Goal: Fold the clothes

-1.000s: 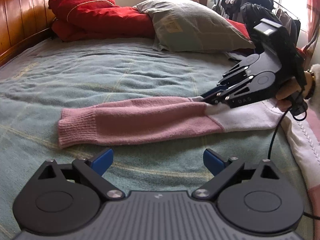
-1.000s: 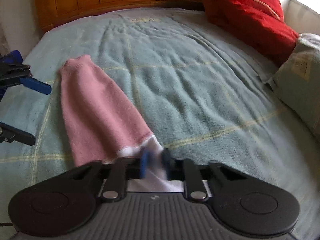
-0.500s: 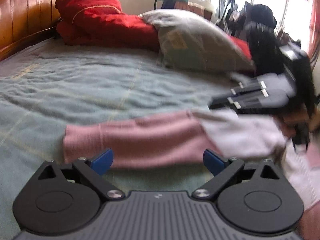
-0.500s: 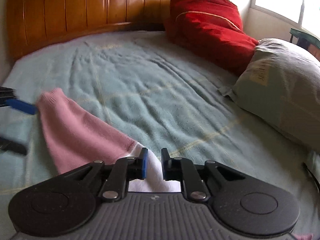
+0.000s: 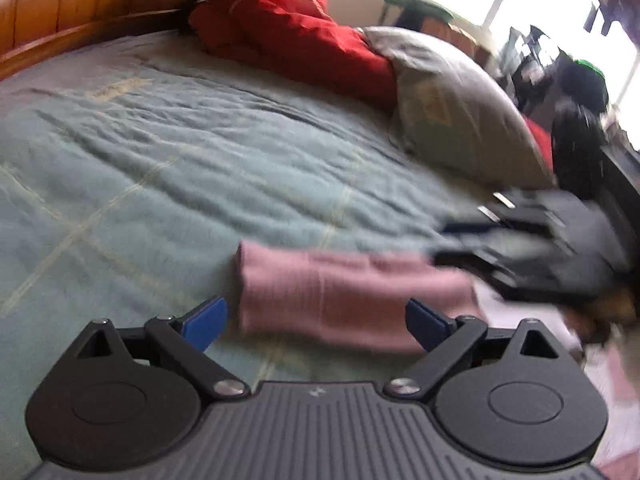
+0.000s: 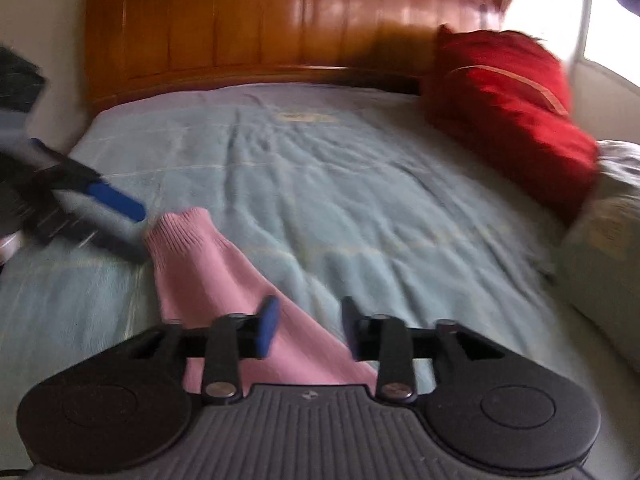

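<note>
1. A pink knitted sleeve [image 5: 352, 300] lies flat on the teal blanket [image 5: 180, 168] of the bed, its ribbed cuff at the 9 o'clock end in the left wrist view and its white part running off toward 3 o'clock.
2. The left gripper [image 5: 316, 318] hovers just over the cuff end with its blue pads spread wide, one on each side of the sleeve, gripping nothing.
3. The right gripper [image 6: 308, 326] sits over the sleeve's upper part; its jaws are opening, with pink cloth showing below the gap but not pinched by the pads.
4. In the right wrist view the cuff points to 11 o'clock, just beside the left gripper's blue finger.
5. A red quilt [image 6: 508, 108] and a grey pillow [image 5: 452, 108] lie toward 1 o'clock, against the wooden headboard [image 6: 280, 24].
</note>
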Demonstrator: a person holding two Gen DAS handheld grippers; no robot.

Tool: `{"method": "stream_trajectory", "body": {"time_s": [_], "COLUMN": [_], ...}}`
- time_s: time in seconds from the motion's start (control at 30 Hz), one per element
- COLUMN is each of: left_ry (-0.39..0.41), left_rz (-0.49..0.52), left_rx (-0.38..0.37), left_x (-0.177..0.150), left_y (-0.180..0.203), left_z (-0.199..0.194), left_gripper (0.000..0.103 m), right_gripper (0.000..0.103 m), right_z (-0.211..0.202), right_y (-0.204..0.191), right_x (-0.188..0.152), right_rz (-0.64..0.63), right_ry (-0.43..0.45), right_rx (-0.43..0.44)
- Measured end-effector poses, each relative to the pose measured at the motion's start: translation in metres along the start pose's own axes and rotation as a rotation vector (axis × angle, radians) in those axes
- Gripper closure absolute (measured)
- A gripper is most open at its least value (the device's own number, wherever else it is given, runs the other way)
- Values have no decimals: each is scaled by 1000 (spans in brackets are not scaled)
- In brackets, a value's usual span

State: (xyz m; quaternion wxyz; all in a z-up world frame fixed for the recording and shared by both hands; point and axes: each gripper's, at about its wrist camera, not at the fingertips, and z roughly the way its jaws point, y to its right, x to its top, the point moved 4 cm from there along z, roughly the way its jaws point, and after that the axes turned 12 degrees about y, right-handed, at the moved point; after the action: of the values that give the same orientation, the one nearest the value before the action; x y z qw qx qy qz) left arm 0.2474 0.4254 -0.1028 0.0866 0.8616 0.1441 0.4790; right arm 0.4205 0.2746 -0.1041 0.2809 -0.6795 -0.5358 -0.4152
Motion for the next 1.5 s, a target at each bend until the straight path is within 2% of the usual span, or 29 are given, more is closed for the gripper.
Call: {"method": "stream_trajectory", "body": {"time_s": [0.13, 0.23, 0.3, 0.4, 0.47, 0.53, 0.6, 0.7, 0.77, 0.83, 0.9, 0.97, 1.0, 1.07, 1.1, 1.17, 1.27, 1.37, 1.43, 1.5], "left_ry": [-16, -24, -27, -24, -24, -22, -13, -4, -4, -22, -68, -121, -149, -220, -246, -273, -332, -307, -280, -264], "left_rz": [29, 42, 46, 40, 39, 40, 42, 50, 57, 60, 34, 1, -15, -51, -65, -75, -135, -197, -185, -159], "left_rx": [-11, 24, 24, 6, 0, -6, -17, -71, -124, -193, -280, -372, -412, -460, -463, -423, -374, -352, -296, -202], "left_x": [-15, -19, -21, -22, -22, -22, -18, -8, 0, 7, 13, 18, 19, 16, 15, 12, 3, 4, 11, 17], "left_y": [-2, -7, -8, -6, -4, 0, 6, 21, 38, 60, 88, 117, 130, 153, 162, 170, 159, 133, 113, 90], "left_z": [-13, -12, -10, -7, -7, -7, -8, -5, 1, 13, 33, 55, 65, 89, 101, 121, 143, 136, 124, 114], "left_gripper": [6, 6, 6, 6, 6, 6, 6, 6, 6, 5, 5, 5, 5, 5, 5, 5, 5, 5, 5, 5], "right_gripper": [60, 67, 67, 83, 90, 89, 83, 70, 49, 43, 39, 27, 24, 19, 17, 10, 8, 6, 6, 6], "right_z": [44, 46, 45, 43, 41, 39, 25, -8, -47, -87, -128, -164, -180, -206, -216, -231, -246, -252, -253, -257], "right_y": [-19, -26, -30, -30, -30, -26, -15, 6, 23, 37, 48, 54, 56, 57, 56, 49, 35, 27, 25, 24], "right_x": [1, 0, 0, -1, 0, 3, 7, 10, 3, -13, -35, -62, -74, -94, -101, -110, -114, -114, -113, -115], "right_rz": [-60, -72, -74, -52, -64, -54, -14, 50, 75, 104, 153, 235, 283, 388, 437, 511, 544, 535, 537, 553], "right_ry": [-30, -41, -45, -56, -38, -1, 14, 24, 20, -16, -75, -139, -163, -188, -191, -183, -158, -136, -120, -109], "right_rx": [50, 91, 119, 147, 119, 51, -7, -87, -152, -213, -274, -306, -317, -326, -314, -294, -283, -299, -311, -315]}}
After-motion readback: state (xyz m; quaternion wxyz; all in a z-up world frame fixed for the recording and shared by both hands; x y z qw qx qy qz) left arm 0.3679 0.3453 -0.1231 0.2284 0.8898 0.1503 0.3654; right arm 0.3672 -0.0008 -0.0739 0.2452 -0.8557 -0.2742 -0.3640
